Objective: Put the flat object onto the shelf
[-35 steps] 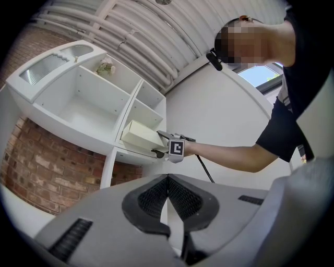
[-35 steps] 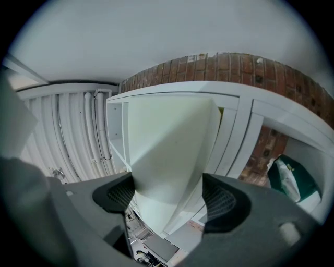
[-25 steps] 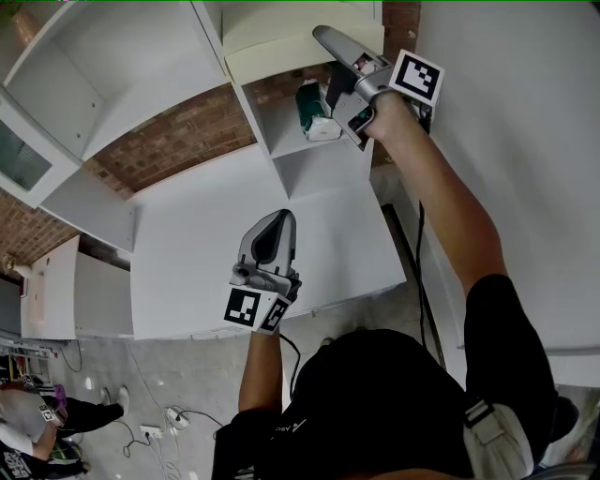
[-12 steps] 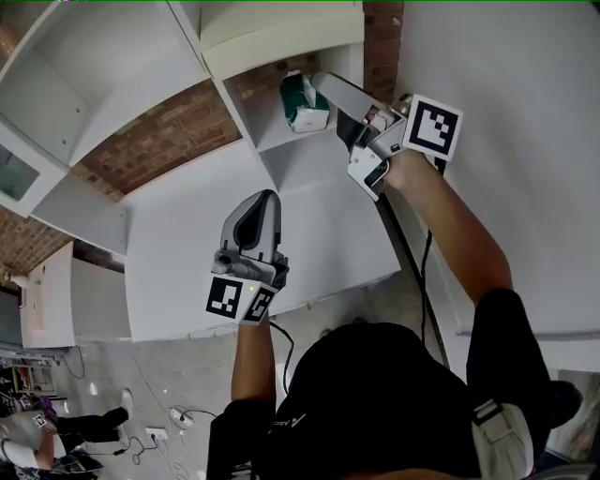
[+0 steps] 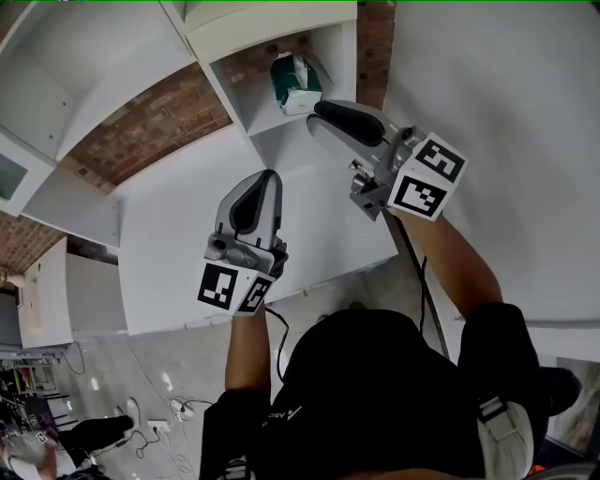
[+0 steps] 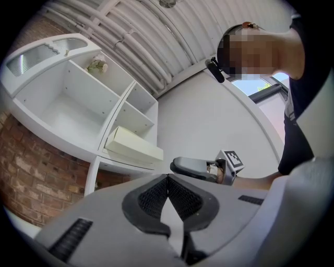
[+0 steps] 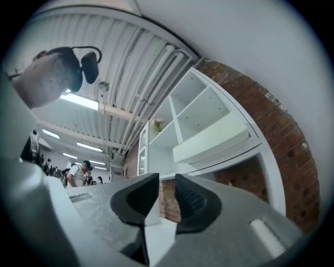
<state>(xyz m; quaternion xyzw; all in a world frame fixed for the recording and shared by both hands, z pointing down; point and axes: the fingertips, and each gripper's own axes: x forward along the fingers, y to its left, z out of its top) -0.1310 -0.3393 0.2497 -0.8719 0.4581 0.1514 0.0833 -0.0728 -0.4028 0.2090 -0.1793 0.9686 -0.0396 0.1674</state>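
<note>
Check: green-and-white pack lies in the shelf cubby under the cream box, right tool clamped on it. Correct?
Not clamped. The green-and-white pack lies in the cubby under the cream box, but the head view shows the right tool apart from it. In the right gripper view its jaws have just been closing with nothing between them.

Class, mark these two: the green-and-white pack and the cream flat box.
green-and-white pack (image 5: 292,80), head view, middle of its green side.
cream flat box (image 6: 133,145), left gripper view, on its long front side.
</note>
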